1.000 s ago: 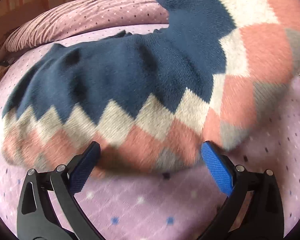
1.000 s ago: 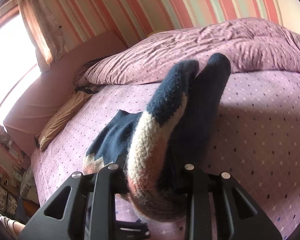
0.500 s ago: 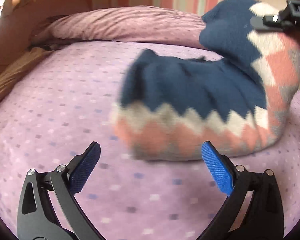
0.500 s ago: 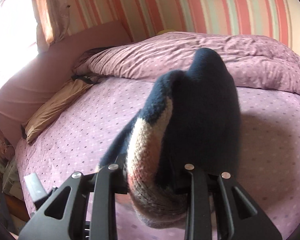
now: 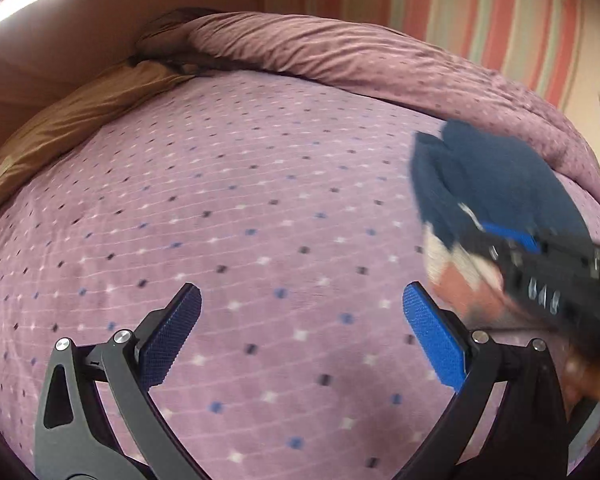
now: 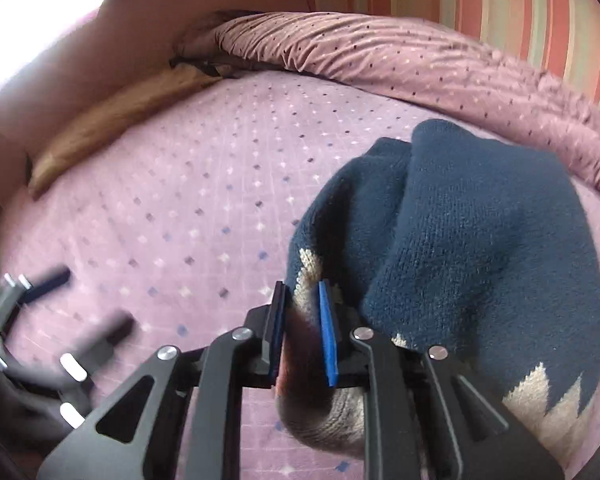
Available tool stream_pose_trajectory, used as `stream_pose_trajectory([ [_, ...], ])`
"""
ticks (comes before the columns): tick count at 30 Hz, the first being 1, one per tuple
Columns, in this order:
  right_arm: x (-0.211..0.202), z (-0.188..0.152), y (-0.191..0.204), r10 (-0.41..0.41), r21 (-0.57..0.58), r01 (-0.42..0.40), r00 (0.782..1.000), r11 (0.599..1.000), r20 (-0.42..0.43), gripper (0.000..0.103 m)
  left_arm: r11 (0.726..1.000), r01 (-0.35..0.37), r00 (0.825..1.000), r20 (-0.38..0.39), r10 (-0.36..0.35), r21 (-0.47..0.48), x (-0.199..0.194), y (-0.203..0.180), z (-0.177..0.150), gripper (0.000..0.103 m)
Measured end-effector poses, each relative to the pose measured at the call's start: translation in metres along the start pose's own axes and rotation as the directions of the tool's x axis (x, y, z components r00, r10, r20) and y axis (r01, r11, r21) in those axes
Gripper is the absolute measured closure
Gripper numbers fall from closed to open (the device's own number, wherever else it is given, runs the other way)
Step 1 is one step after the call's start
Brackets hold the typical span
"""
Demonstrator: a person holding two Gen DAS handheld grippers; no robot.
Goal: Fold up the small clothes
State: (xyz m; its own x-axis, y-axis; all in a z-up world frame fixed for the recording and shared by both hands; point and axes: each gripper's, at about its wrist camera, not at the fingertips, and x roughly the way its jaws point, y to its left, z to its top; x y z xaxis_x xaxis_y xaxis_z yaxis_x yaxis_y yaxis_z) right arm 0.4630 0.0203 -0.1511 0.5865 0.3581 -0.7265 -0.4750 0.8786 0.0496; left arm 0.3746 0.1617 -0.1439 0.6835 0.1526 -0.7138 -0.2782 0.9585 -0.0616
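Observation:
A small knitted sweater [image 6: 460,216], navy with a cream, pink and grey zigzag hem, lies bunched on the purple dotted bedspread [image 6: 180,200]. My right gripper [image 6: 302,300] is shut on a fold of its hem. In the left wrist view the sweater [image 5: 492,184] sits at the far right with the right gripper [image 5: 512,240] on it, blurred. My left gripper [image 5: 300,320] is open and empty over bare bedspread [image 5: 240,220], left of the sweater. It also shows blurred in the right wrist view [image 6: 60,304] at lower left.
A rumpled purple duvet [image 5: 380,64] runs along the back of the bed. A tan pillow [image 5: 72,124] lies at the back left by the headboard. A striped wall [image 6: 480,0] stands behind.
The right gripper has carried the sweater to the right and lowered it onto the bed. The left gripper has drawn away to the left, still open, and the sweater has left its jaws' span.

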Motion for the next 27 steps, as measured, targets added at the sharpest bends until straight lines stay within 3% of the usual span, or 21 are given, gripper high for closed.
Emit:
stream_pose_trajectory([
  [1,-0.004,-0.002,-0.001,0.001,0.006,-0.001,1.0,1.0,0.011,0.08,1.0,-0.005,1.0,-0.002,0.005,-0.013,0.0,0.006,0.002,0.003],
  [2,-0.019,-0.002,-0.006,0.017,0.022,-0.018,0.999,1.0,0.047,0.059,1.0,-0.005,1.0,0.003,0.005,-0.021,-0.002,0.009,0.006,0.003],
  [3,-0.034,-0.001,-0.01,0.033,0.032,-0.036,0.996,0.999,0.086,0.026,1.0,-0.004,1.0,0.008,0.004,-0.022,-0.003,0.011,0.009,0.003],
  [5,-0.077,-0.003,-0.022,0.062,0.043,-0.072,0.977,0.996,0.203,0.006,1.0,0.002,1.0,0.027,-0.002,-0.018,-0.009,0.007,0.019,0.003],
  [7,-0.118,-0.006,-0.038,0.079,0.036,-0.093,0.957,0.995,0.279,0.006,1.0,0.021,0.999,0.048,-0.02,-0.012,-0.015,-0.006,0.033,0.003],
  [9,-0.148,-0.01,-0.059,0.019,0.054,-0.039,0.943,0.998,0.331,0.005,0.999,0.042,0.997,0.068,-0.042,-0.004,-0.023,-0.024,0.044,0.003],
  [12,-0.169,-0.019,-0.092,-0.081,0.089,0.056,0.945,0.994,0.317,0.005,0.996,0.093,0.992,0.083,-0.093,0.01,-0.029,-0.065,0.067,0.003],
  [15,-0.178,-0.031,-0.128,-0.129,0.126,0.096,0.947,0.987,0.293,0.005,0.985,0.172,0.981,0.086,-0.174,0.03,-0.027,-0.103,0.081,0.003],
  [19,-0.18,-0.046,-0.161,-0.162,0.166,0.121,0.951,0.979,0.264,0.005,0.973,0.227,0.974,0.012,-0.228,0.048,0.001,-0.154,0.089,0.003],
  [24,-0.172,-0.049,-0.179,-0.153,0.175,0.111,0.957,0.978,0.247,0.005,0.958,0.287,0.954,-0.084,-0.287,-0.004,0.047,-0.172,0.08,0.003],
  [26,-0.169,-0.051,-0.186,-0.14,0.176,0.097,0.959,0.98,0.248,0.005,0.946,0.321,0.937,-0.126,-0.325,-0.051,0.065,-0.169,0.074,0.003],
  [27,-0.165,-0.05,-0.188,-0.135,0.173,0.094,0.96,0.98,0.244,0.005,0.928,0.362,0.916,-0.153,-0.372,-0.09,0.074,-0.168,0.072,0.003],
])
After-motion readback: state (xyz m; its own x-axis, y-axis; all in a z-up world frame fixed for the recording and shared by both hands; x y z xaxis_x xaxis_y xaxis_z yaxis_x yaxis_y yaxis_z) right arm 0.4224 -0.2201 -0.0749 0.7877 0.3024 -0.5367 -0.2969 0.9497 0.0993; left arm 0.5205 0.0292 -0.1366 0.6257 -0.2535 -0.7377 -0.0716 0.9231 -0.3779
